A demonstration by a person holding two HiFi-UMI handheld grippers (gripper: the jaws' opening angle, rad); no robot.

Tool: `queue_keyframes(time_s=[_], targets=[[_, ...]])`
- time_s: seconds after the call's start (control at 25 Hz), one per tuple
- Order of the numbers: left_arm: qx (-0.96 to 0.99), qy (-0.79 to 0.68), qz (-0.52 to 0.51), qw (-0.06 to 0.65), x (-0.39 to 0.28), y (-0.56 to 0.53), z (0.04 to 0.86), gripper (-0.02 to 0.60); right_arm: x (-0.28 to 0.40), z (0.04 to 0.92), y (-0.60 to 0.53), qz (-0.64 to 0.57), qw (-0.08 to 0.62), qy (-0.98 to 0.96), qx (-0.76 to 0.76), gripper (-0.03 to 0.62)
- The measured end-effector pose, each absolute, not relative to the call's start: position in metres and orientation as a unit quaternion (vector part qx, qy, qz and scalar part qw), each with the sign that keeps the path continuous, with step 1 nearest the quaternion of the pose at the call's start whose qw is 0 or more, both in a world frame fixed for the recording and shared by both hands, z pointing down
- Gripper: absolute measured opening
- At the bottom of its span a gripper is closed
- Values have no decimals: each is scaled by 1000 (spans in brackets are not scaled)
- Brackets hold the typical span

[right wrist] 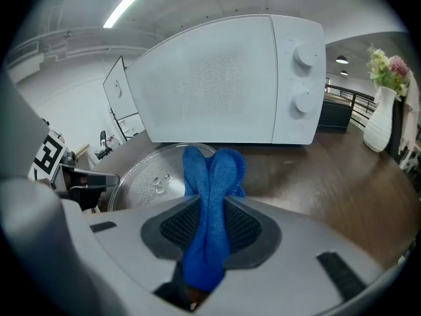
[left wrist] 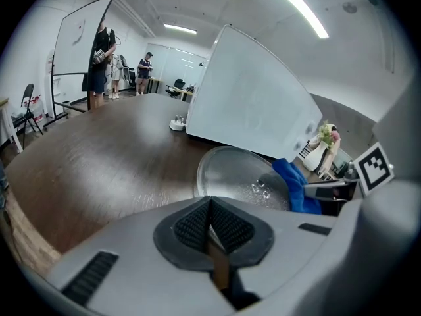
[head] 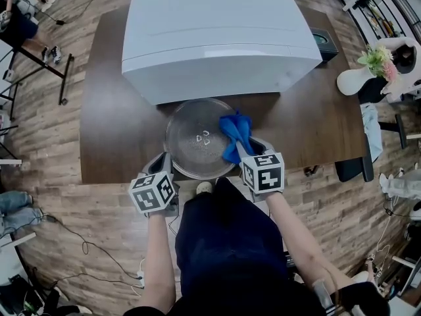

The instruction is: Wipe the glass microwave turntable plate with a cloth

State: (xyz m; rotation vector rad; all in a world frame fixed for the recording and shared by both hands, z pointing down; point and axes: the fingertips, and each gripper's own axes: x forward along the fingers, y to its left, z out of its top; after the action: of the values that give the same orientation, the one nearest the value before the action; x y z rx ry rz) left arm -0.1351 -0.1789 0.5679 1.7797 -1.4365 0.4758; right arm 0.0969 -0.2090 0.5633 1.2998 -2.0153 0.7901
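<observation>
The round glass turntable plate (head: pixel 192 140) (left wrist: pixel 233 171) (right wrist: pixel 146 182) lies flat on the brown table (head: pixel 112 124), close to its front edge and just in front of the white microwave (head: pixel 217 31). A blue cloth (head: pixel 235 134) (right wrist: pixel 210 176) rests on the plate's right part, and my right gripper (head: pixel 242 151) (right wrist: pixel 207 206) is shut on it. My left gripper (head: pixel 166 162) (left wrist: pixel 210 206) sits at the plate's front-left rim with its black pads together. No glass shows between them, and the rim there is hidden behind the jaws.
The microwave (right wrist: pixel 223 78) stands right behind the plate. A white vase with flowers (head: pixel 360 76) (right wrist: pixel 383 117) is off to the right, and a small black box (head: pixel 324 42) sits at the table's back right. People stand far across the room (left wrist: pixel 102 58).
</observation>
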Motion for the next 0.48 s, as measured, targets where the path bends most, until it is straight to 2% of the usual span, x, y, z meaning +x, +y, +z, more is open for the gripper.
queue_keyframes(time_s=[0.28, 0.48], targets=[[704, -561, 142, 412, -132, -175, 560, 3, 110, 553, -211, 345, 231, -757, 504, 95], [721, -561, 119, 389, -126, -174, 527, 3, 130, 515, -214, 359, 160, -757, 522, 95]])
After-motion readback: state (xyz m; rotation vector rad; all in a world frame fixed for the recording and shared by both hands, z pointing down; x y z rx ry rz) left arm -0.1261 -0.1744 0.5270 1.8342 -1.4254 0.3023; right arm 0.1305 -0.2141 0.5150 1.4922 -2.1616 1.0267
